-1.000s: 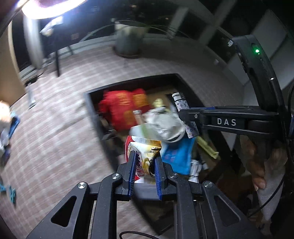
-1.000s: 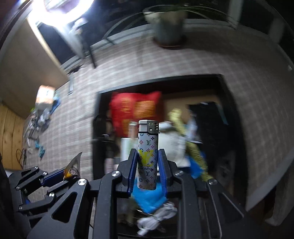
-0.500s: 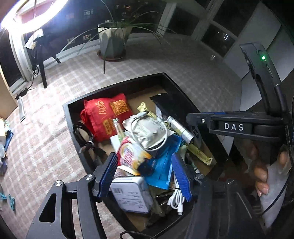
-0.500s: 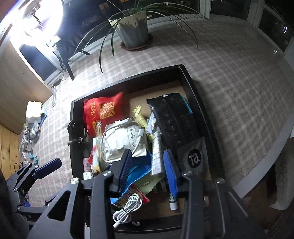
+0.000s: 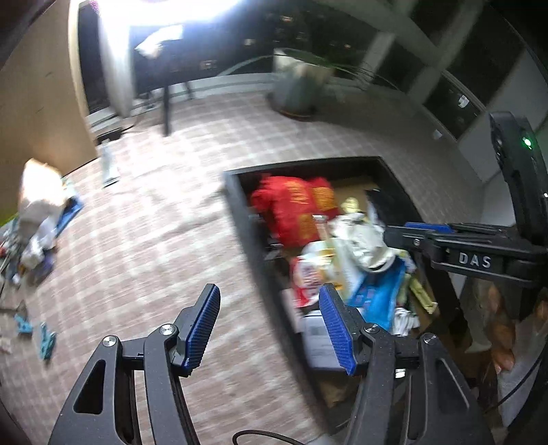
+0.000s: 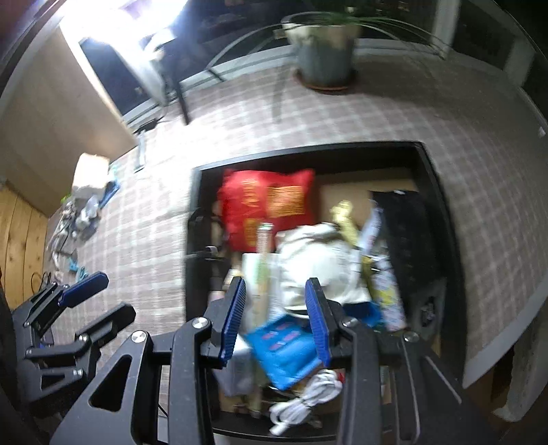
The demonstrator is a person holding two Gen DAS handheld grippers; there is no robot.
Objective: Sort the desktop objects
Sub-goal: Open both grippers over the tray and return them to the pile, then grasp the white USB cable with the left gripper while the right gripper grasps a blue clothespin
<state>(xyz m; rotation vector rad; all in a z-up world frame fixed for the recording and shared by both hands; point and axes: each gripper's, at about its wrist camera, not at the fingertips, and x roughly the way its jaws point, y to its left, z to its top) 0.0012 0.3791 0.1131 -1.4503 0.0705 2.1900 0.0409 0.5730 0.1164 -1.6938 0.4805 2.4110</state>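
Observation:
A black tray holds a heap of desktop objects: a red pouch, a white crumpled bag, a blue packet, a snack packet, a white cable and a patterned lighter. My left gripper is open and empty over the tray's left rim. My right gripper is open and empty above the heap. The view is blurred.
The tray lies on a checked cloth. A potted plant stands at the back. Loose clutter and blue clips lie at the far left. A bright lamp glares at the top.
One second ago my left gripper held the snack packet and my right held the lighter. Both were let go into the tray, both grippers opened, and my left has since swung left.

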